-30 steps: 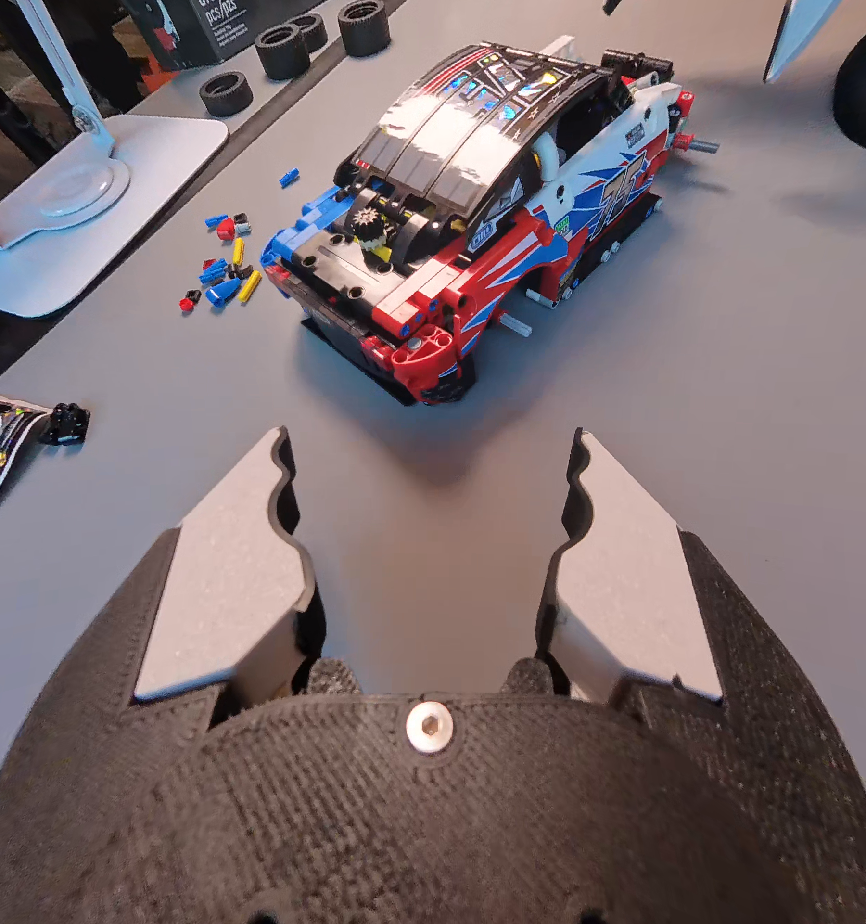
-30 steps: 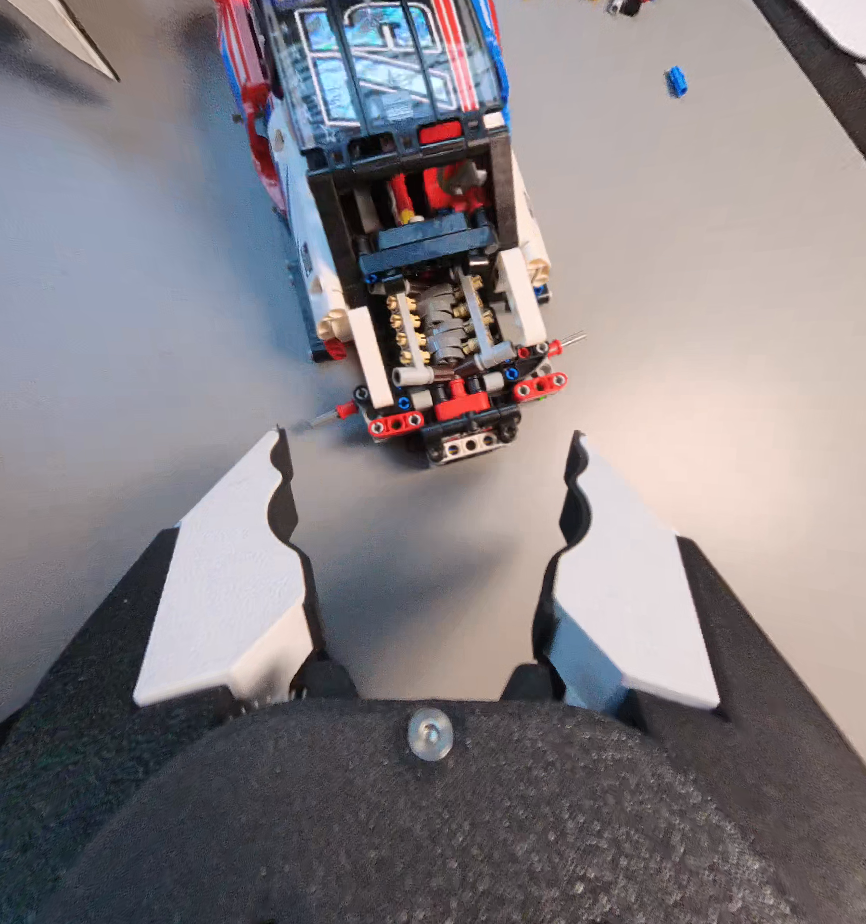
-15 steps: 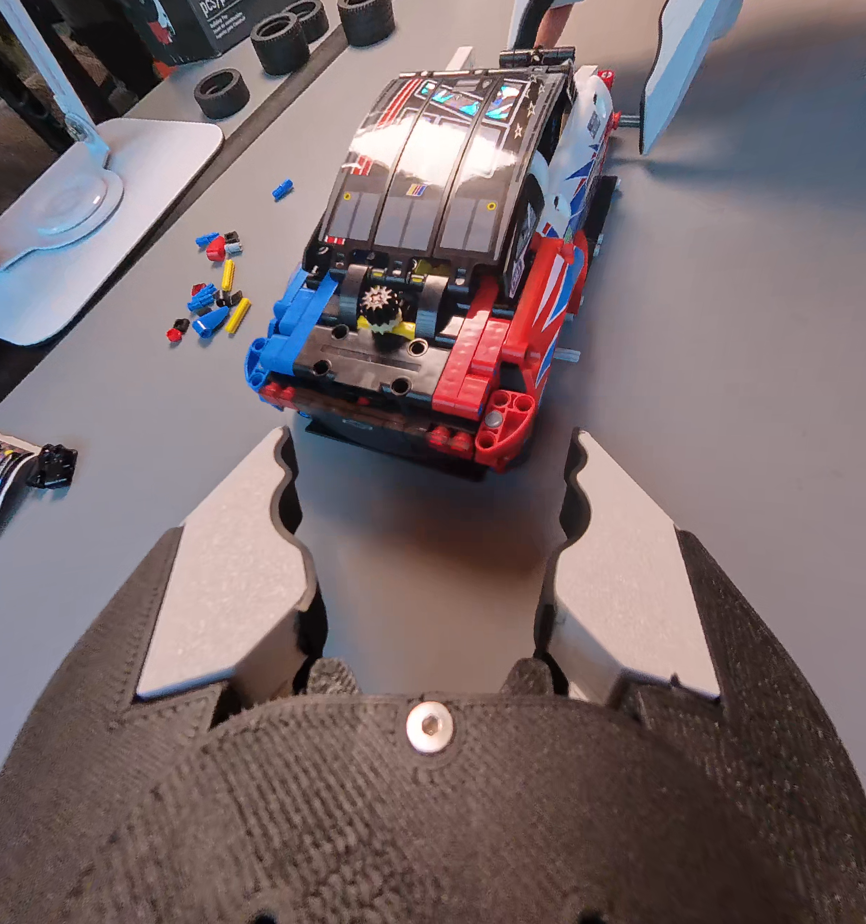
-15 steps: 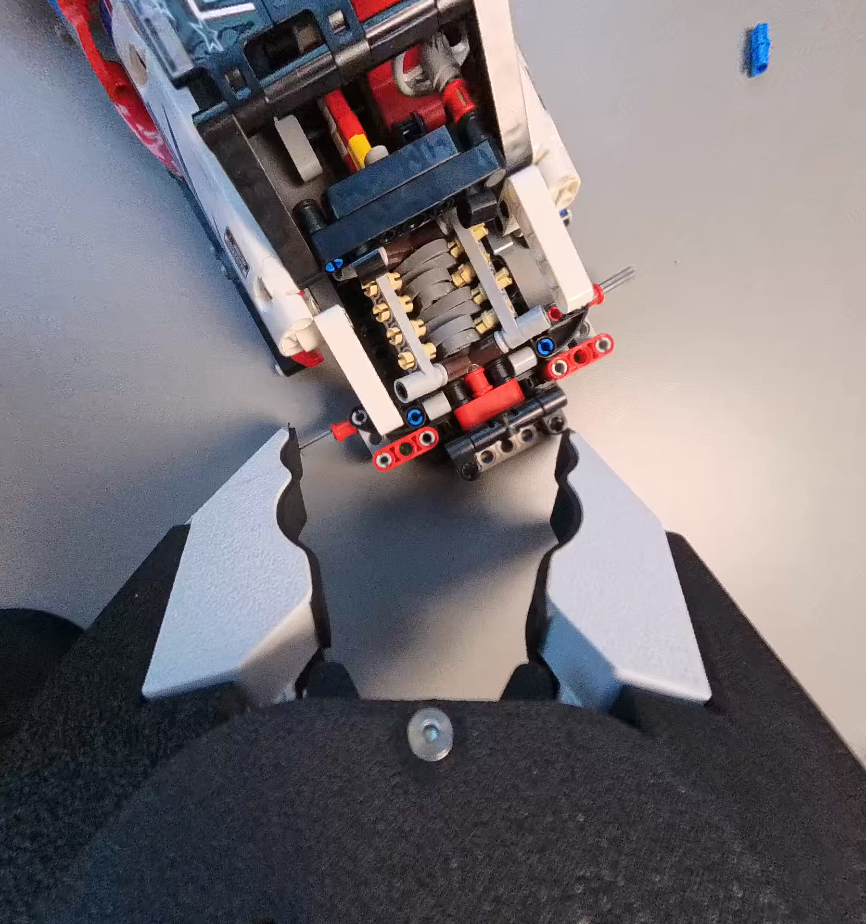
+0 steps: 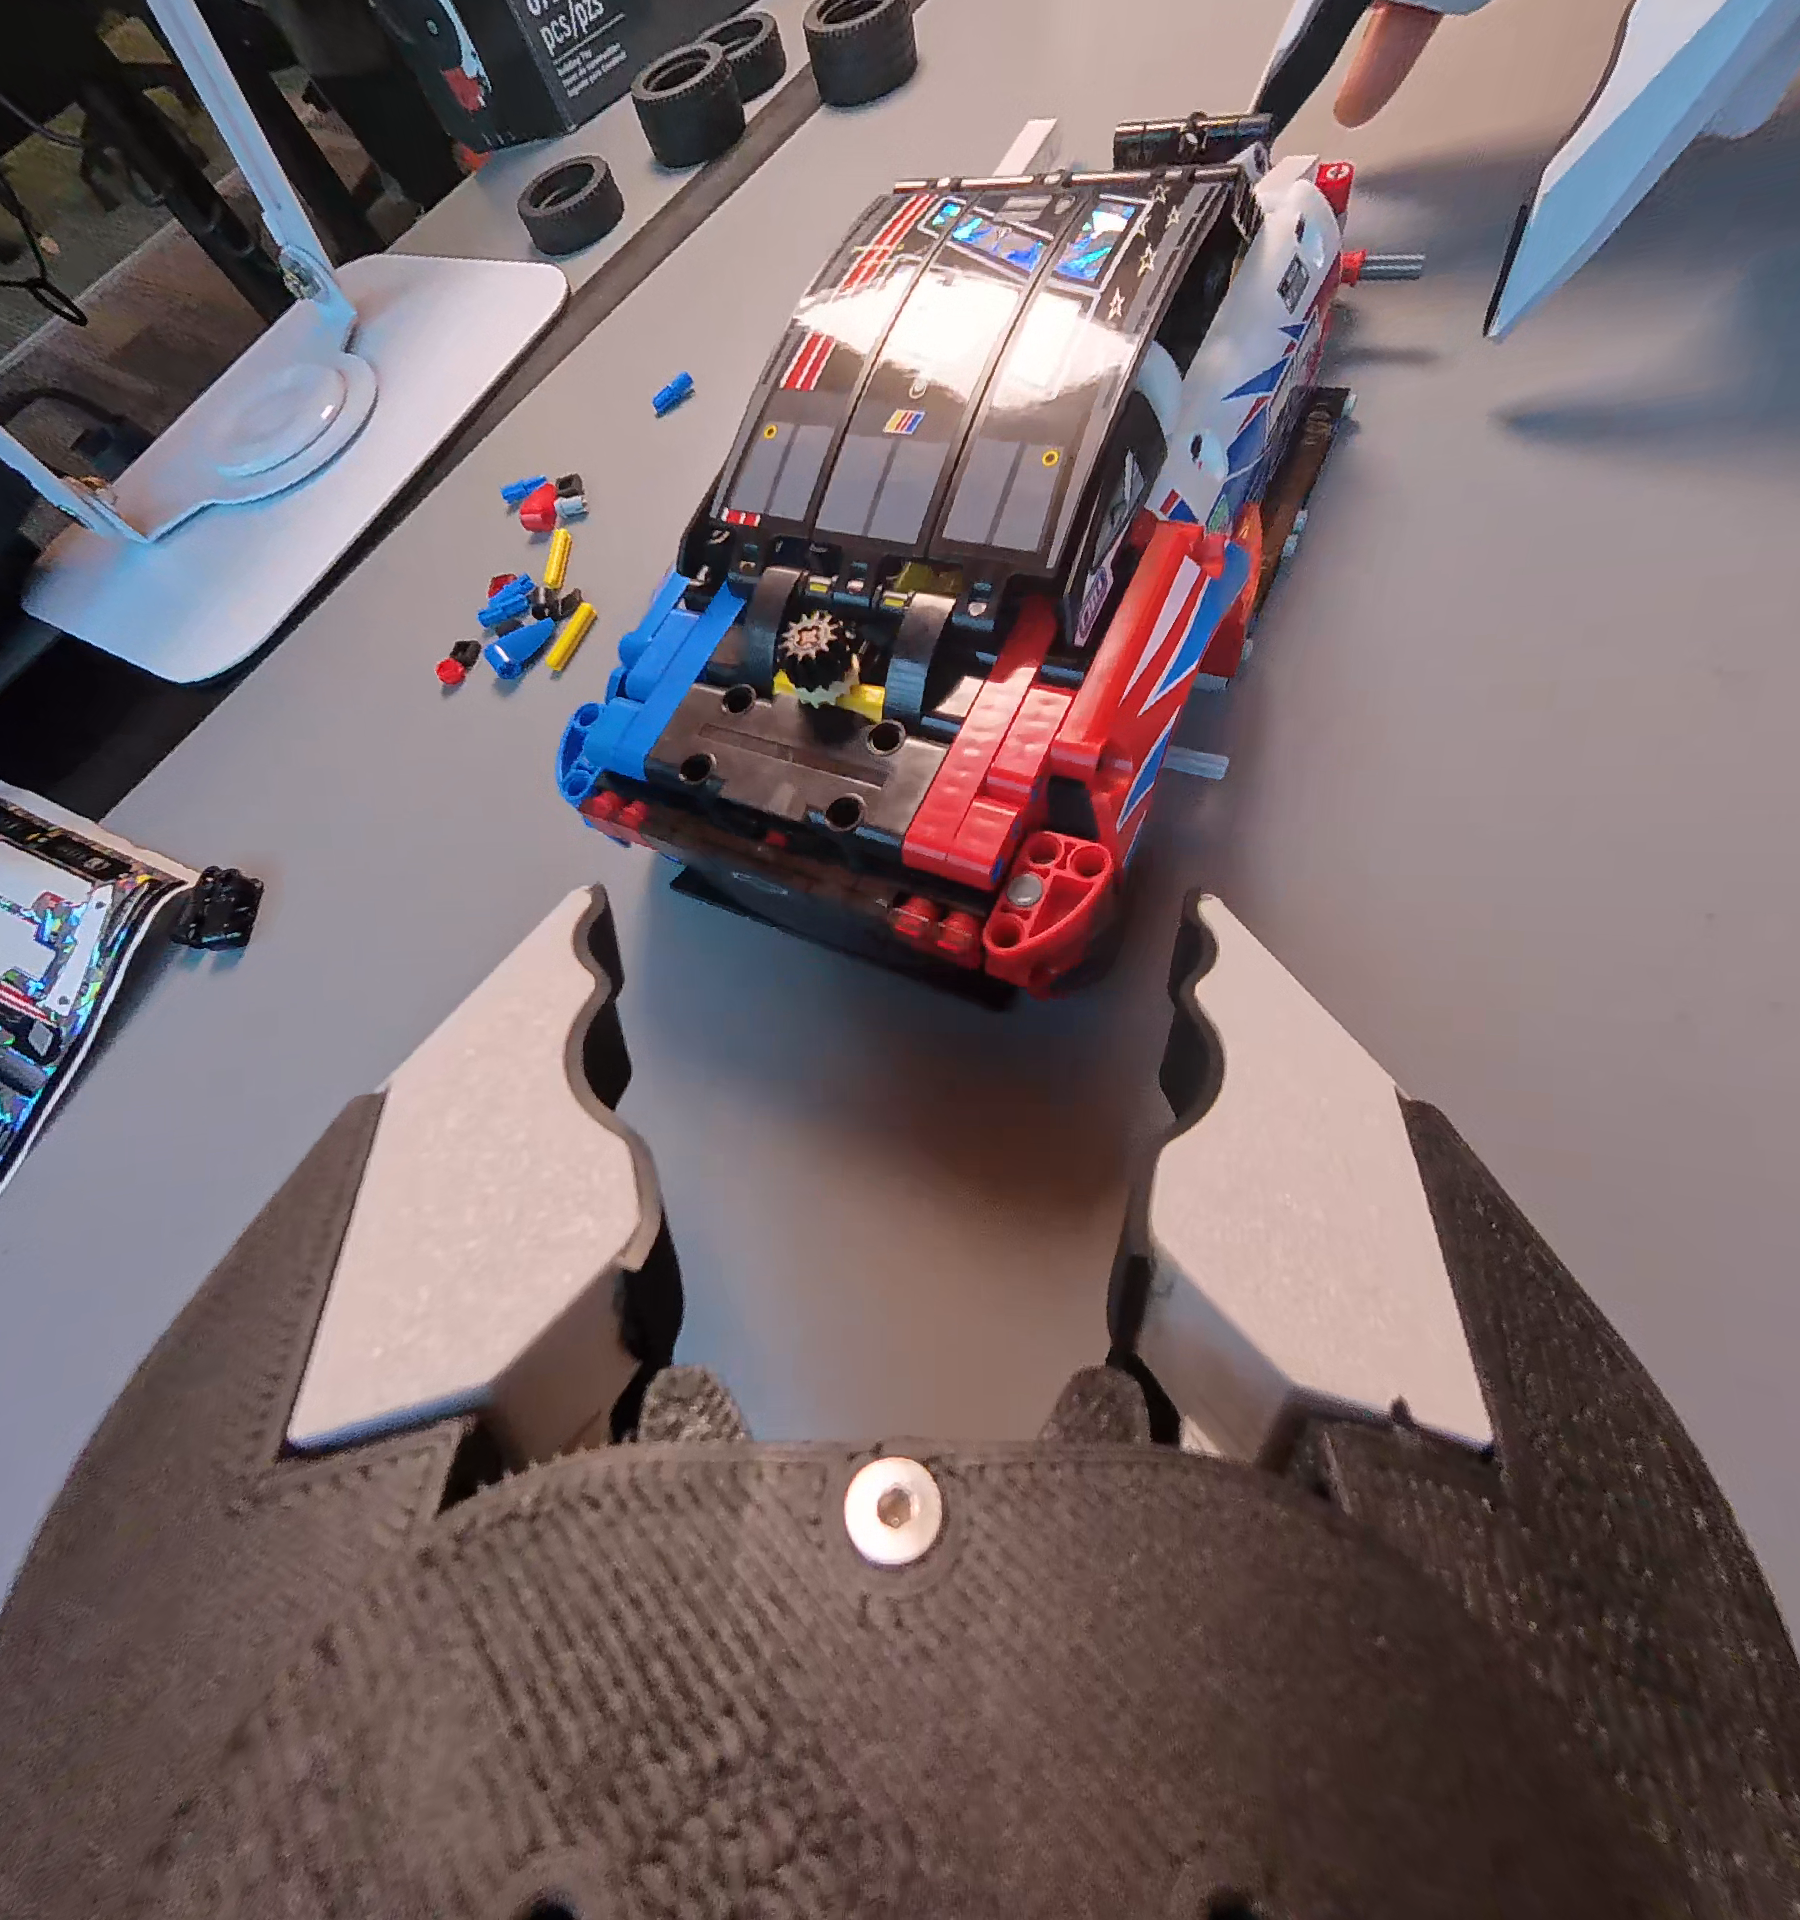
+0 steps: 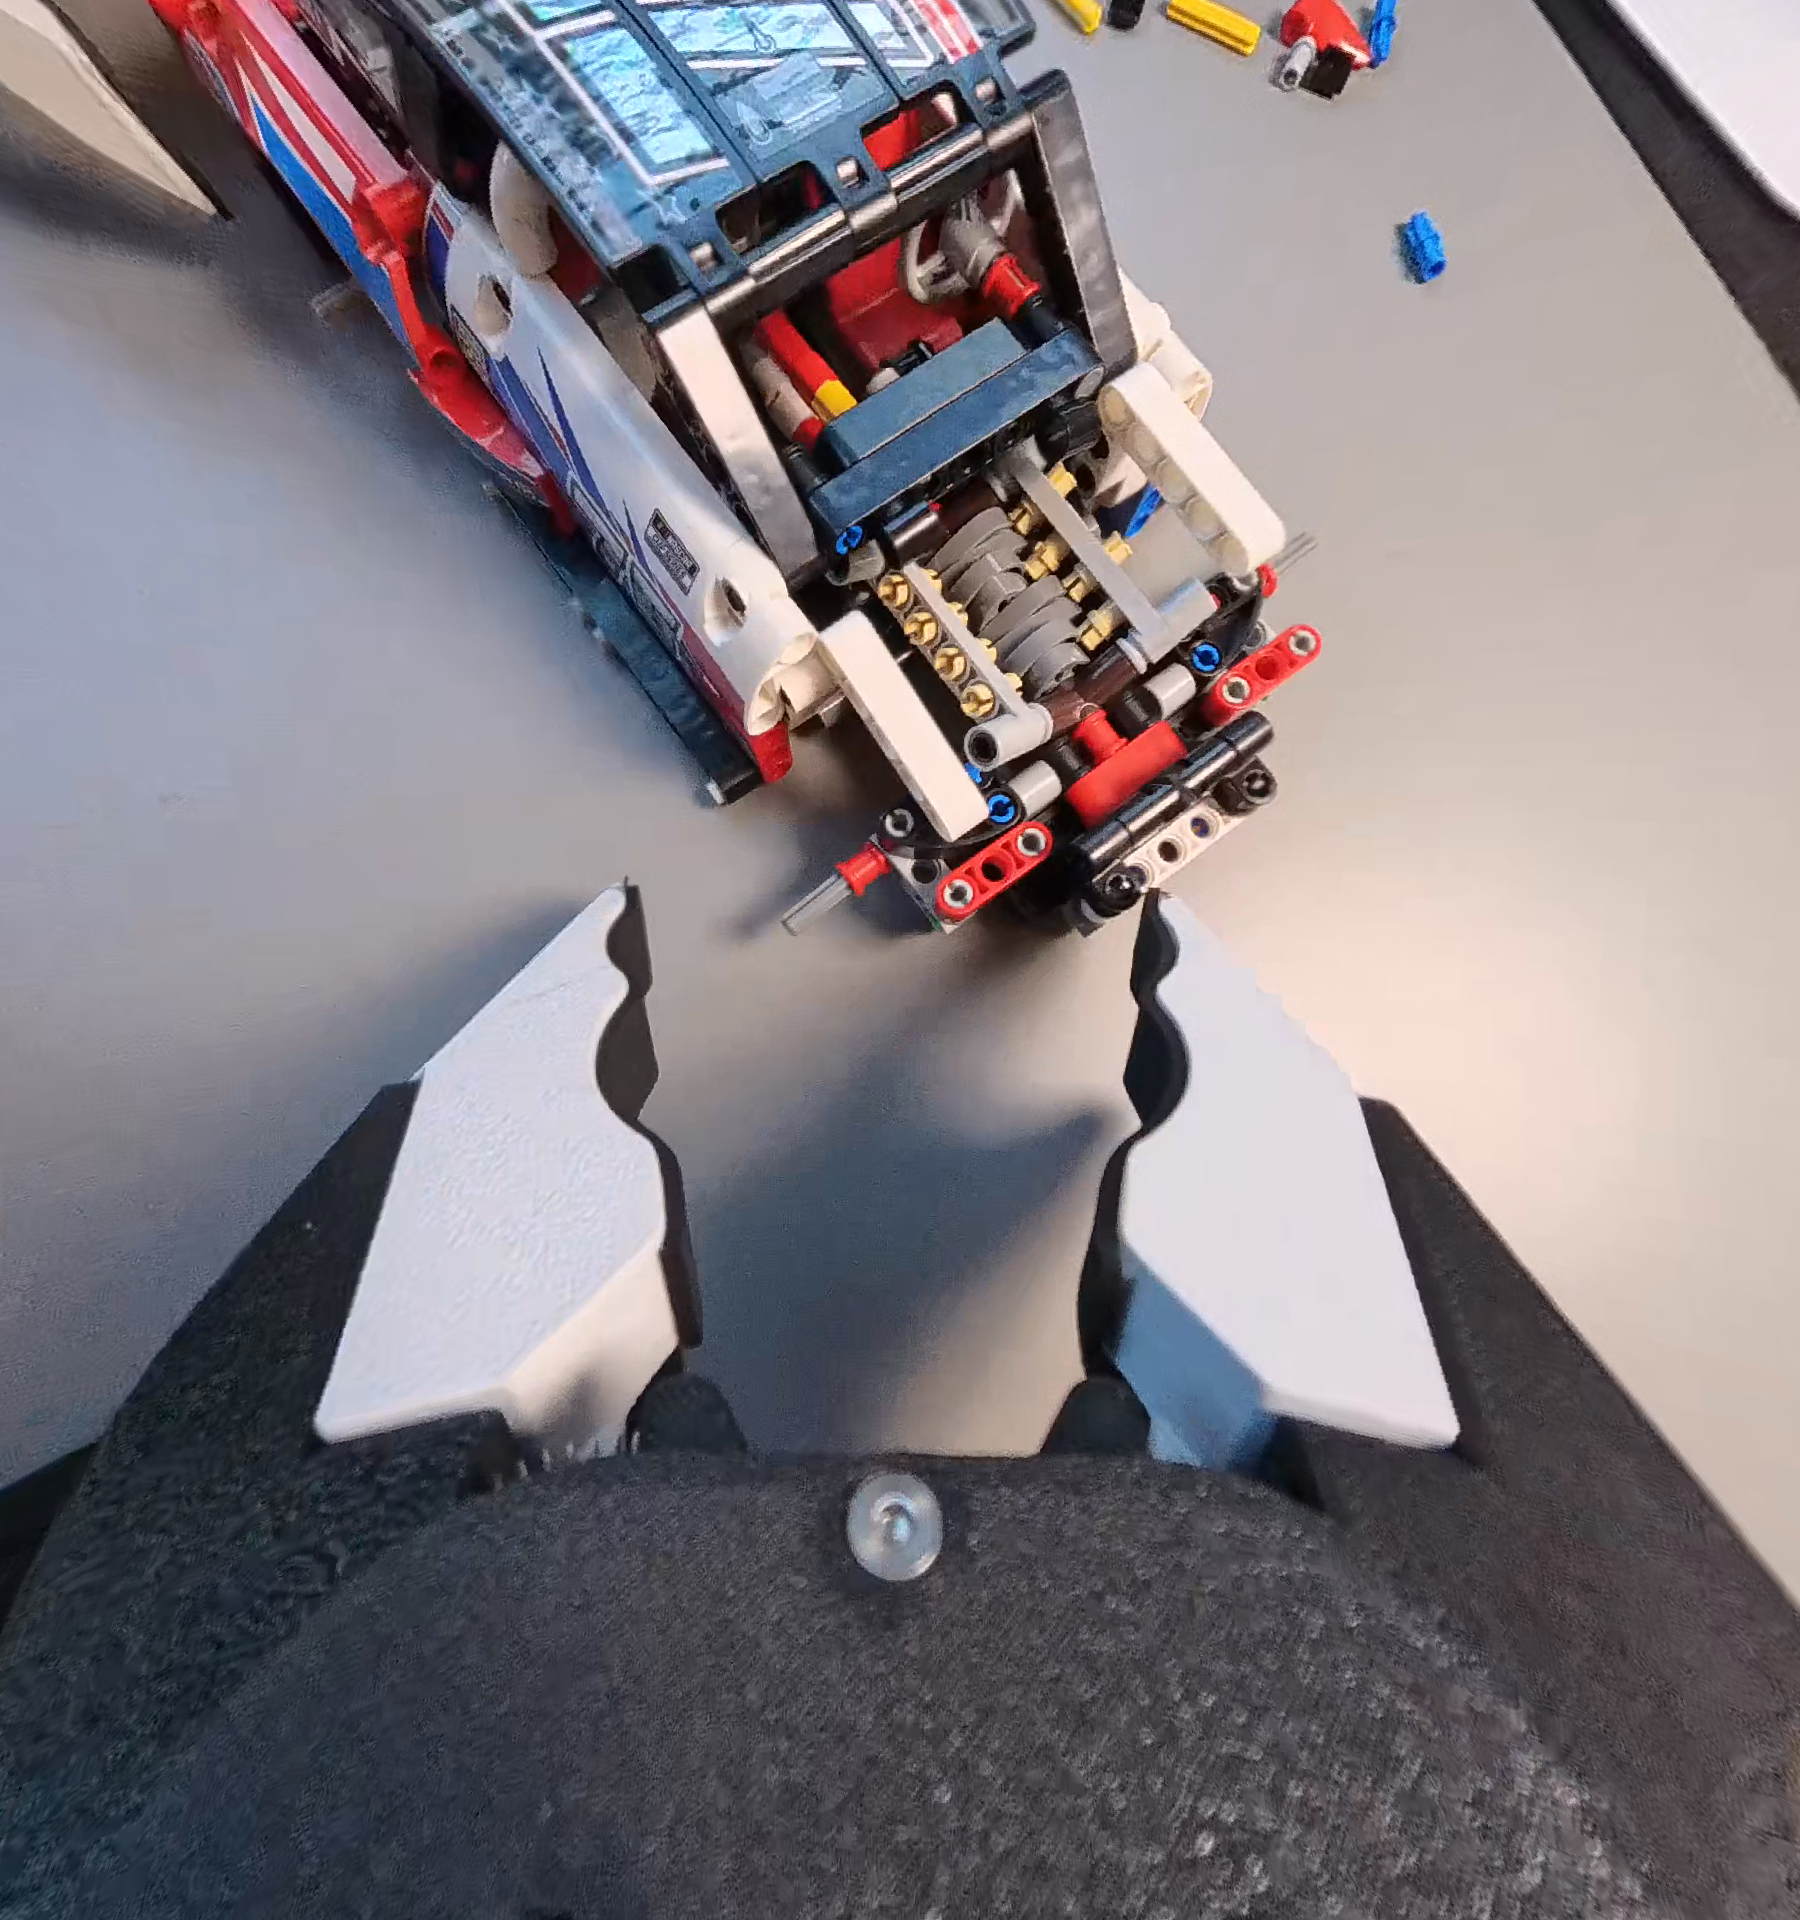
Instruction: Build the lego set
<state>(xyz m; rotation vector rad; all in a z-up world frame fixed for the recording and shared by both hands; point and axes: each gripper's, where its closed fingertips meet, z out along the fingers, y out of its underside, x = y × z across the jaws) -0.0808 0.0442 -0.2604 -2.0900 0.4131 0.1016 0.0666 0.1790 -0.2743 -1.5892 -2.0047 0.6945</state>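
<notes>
A lego race car [image 5: 979,540] with a black roof, a blue left side and a red right side stands on the grey table [image 5: 1498,935]. It has no wheels on. My left gripper [image 5: 891,914] is open and empty, just short of the car's near end. In the right wrist view the car's other end [image 6: 1031,665] shows its open engine bay. My right gripper [image 6: 885,904] is open and empty, and its right fingertip [image 6: 1176,935] is right at the car's black and white end beam. My right gripper's finger also shows in the left wrist view [image 5: 1623,156] beyond the car.
Loose small lego parts [image 5: 532,592] lie left of the car, with one blue pin [image 5: 672,393] apart. Several black tyres [image 5: 688,99] and a dark box [image 5: 532,52] stand at the back left. A white lamp base [image 5: 283,436], a sticker sheet [image 5: 13,997] and a small black part [image 5: 215,906] lie at the left. My right tips are roughly 20 cm from the blue pin [image 5: 672,393]. Seen from the right wrist view [image 6: 1427,250] as well.
Both grippers have come closer to the car's two ends. The car has turned to point along the left gripper's view. My right gripper's jaws have narrowed a little.
</notes>
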